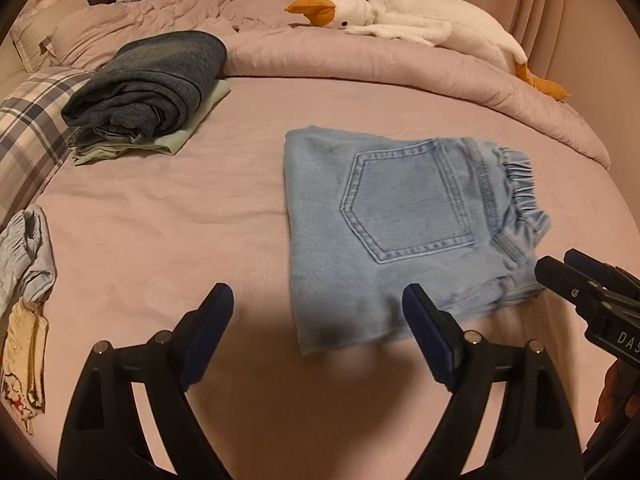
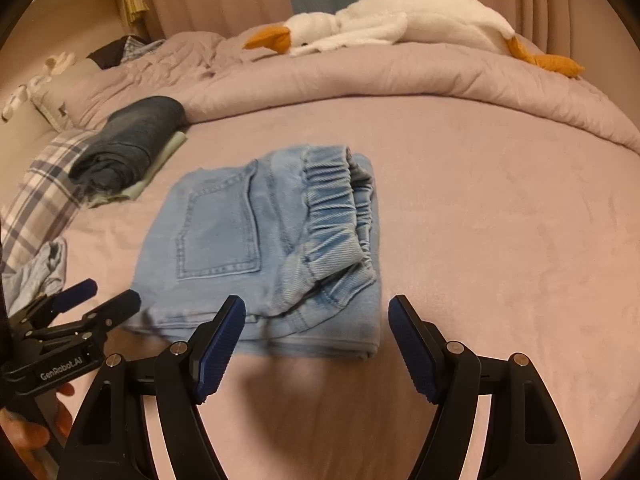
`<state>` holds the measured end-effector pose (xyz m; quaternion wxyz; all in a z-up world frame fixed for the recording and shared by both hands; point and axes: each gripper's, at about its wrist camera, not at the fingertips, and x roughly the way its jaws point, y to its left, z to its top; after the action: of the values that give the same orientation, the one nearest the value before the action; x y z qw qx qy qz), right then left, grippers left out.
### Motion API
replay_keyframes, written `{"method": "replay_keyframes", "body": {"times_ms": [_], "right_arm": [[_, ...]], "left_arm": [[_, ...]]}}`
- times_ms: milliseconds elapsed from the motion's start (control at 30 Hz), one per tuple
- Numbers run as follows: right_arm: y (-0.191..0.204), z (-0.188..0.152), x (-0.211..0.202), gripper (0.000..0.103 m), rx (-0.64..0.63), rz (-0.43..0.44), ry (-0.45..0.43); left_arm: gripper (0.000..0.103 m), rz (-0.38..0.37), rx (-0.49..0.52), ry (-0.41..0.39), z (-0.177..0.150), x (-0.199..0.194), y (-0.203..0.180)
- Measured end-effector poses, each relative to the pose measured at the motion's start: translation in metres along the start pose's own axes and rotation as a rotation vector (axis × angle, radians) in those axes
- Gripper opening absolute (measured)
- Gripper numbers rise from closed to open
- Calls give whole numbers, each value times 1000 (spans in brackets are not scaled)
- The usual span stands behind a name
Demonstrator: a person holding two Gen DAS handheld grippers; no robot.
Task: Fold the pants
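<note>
Light blue denim pants lie folded into a compact rectangle on the pink bed sheet, back pocket up, elastic waistband at the right. They also show in the right wrist view. My left gripper is open and empty, just before the pants' near edge. My right gripper is open and empty, its fingers at the near edge of the pants. Each gripper shows in the other's view: the right one at the right, the left one at the lower left.
A folded stack of dark blue and pale green clothes sits at the back left. A plush goose lies on the rolled pink duvet behind. A plaid pillow and crumpled clothes lie at the left.
</note>
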<state>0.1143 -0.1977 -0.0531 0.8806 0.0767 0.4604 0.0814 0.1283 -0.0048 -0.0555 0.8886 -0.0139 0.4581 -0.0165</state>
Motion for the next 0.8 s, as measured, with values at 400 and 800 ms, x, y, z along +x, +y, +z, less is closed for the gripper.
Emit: {"method": "replay_keyframes", "body": {"times_ms": [400, 800], "right_arm": [[18, -4, -44, 97, -55, 5, -58], [31, -8, -81, 102, -81, -32, -93]], "left_arm": [[102, 19, 3, -56, -2, -59, -9], [102, 43, 16, -60, -13, -105, -20]]}}
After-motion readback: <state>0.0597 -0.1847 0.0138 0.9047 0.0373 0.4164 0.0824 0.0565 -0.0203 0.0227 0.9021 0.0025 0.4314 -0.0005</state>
